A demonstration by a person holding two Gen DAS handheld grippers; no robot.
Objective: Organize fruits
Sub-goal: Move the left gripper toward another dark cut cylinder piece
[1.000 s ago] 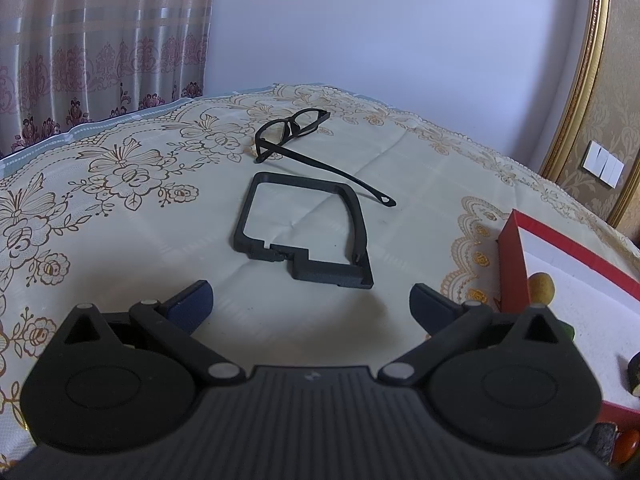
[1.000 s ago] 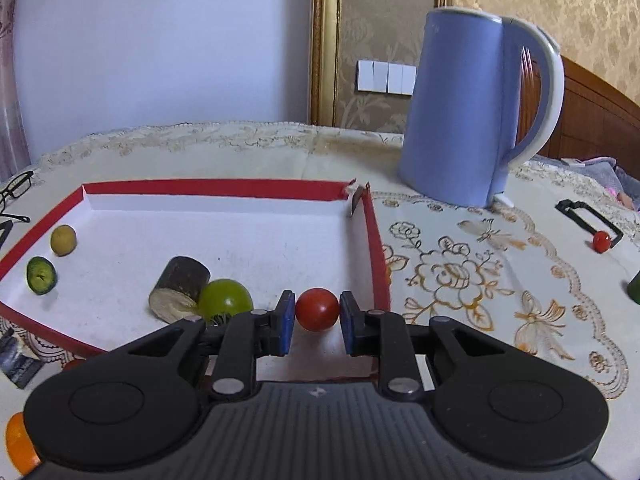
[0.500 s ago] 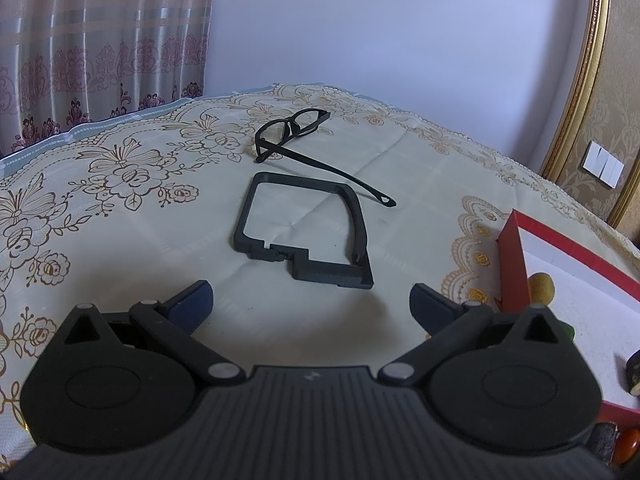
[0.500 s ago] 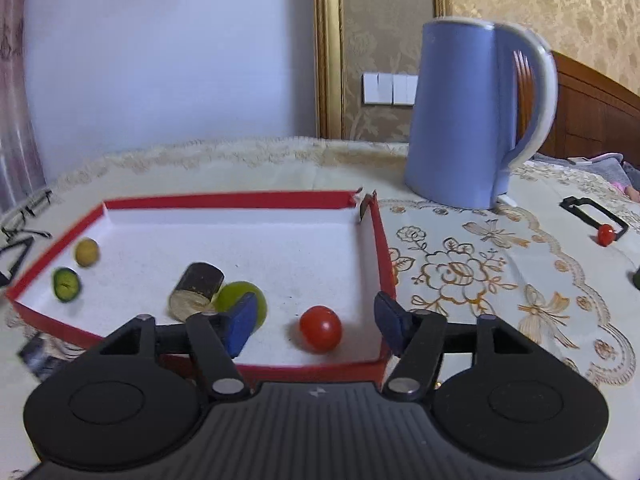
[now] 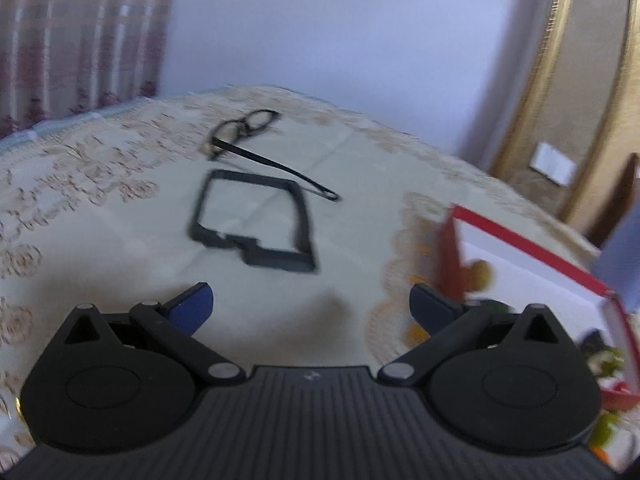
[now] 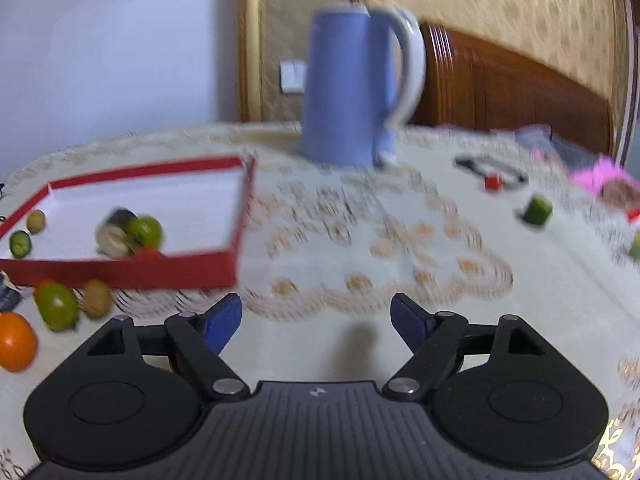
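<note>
Right gripper (image 6: 316,322) swings clear, jaws just opened and empty, the next fruit, a green chunk (image 6: 537,210), far ahead-right on the bench (image 6: 360,264); left gripper (image 5: 310,306) gapes too.

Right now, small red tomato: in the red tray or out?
In. The red tomato lies inside the red tray, beside its front wall.
</note>
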